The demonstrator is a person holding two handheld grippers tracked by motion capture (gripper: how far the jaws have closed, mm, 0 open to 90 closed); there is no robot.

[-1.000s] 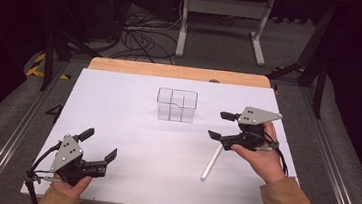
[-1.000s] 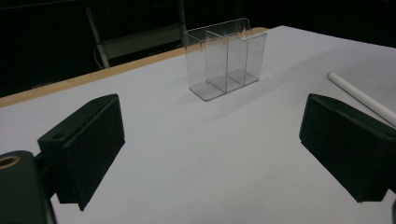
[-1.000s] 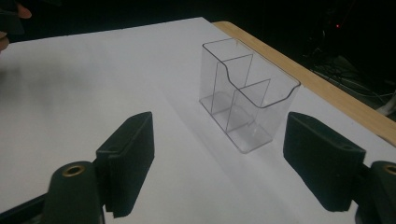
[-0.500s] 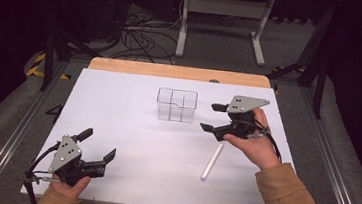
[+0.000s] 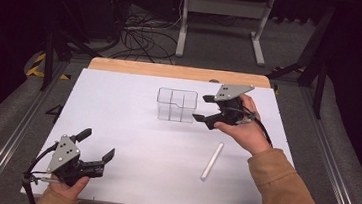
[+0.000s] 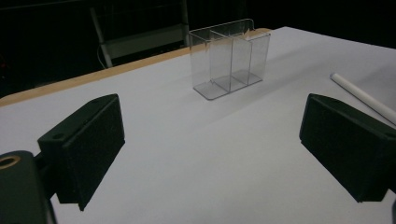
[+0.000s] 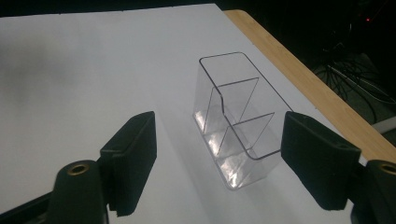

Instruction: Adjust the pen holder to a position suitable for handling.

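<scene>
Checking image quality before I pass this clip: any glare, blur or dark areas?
High view: white table evenly lit, surroundings nearly black. Left gripper view: clear organizer sharp, with pale reflections on its walls; near claw pads slightly soft. Right gripper view: bright glints on the organizer base, faint shadow to its left.

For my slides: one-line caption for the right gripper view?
Open right tongs face an empty clear divided organizer upright on the white table.

Dark room: grey floor (image 5: 2, 115), tangled cables (image 5: 145, 33), a white metal frame (image 5: 222, 15) behind.
</scene>
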